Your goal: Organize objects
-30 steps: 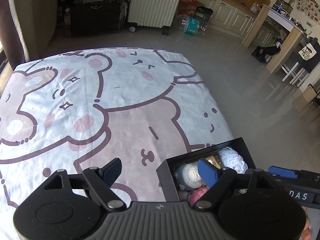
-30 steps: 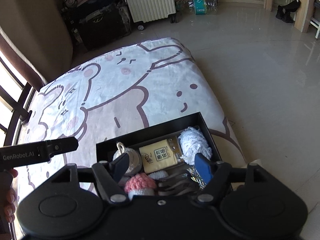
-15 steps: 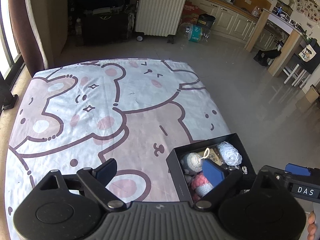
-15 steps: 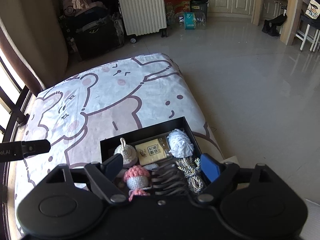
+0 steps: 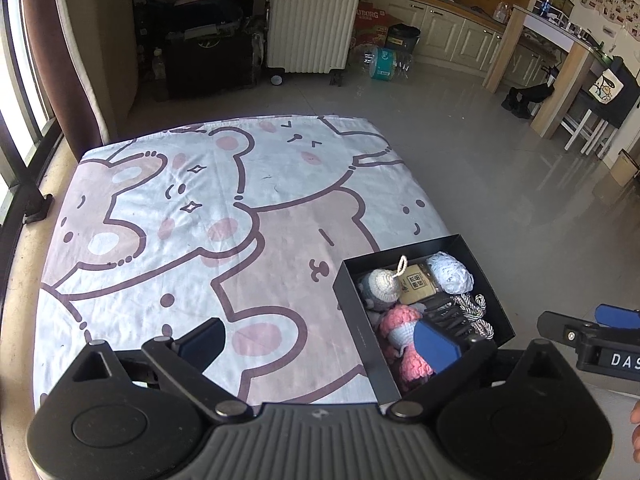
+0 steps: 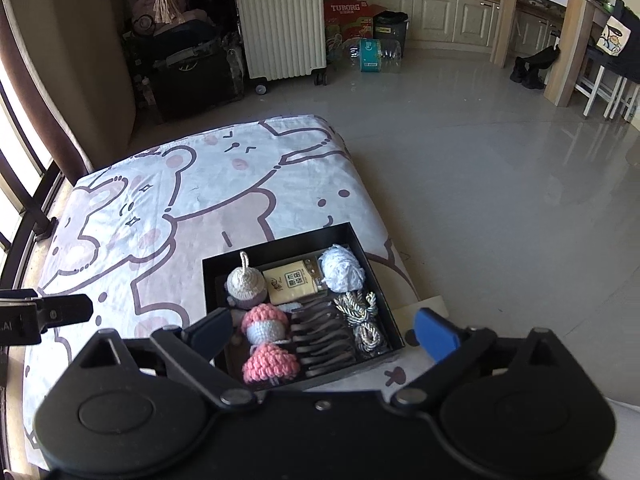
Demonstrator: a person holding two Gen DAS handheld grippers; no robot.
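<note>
A black box (image 6: 280, 249) sits at the near right corner of a bear-print table cover (image 5: 192, 216). It holds a beige knitted charm (image 6: 245, 283), a tan packet (image 6: 292, 282), a white yarn ball (image 6: 342, 269), pink crochet pieces (image 6: 269, 360), dark clips (image 6: 322, 334) and a twisted cord (image 6: 362, 320). The box also shows in the left wrist view (image 5: 362, 320). My left gripper (image 5: 318, 340) is open and empty, above the cover beside the box. My right gripper (image 6: 322, 332) is open and empty, above the box's near side.
The cover's right edge drops to a glossy tiled floor (image 6: 480, 160). A white suitcase (image 5: 312, 20), dark bags (image 5: 200, 52), a water-bottle pack (image 6: 372, 56) and kitchen cabinets (image 6: 440, 12) stand far behind. A window railing (image 5: 20, 184) runs along the left.
Both grippers have pulled back and up from the box, so more of the cover and room shows. The box and its contents have not moved.
</note>
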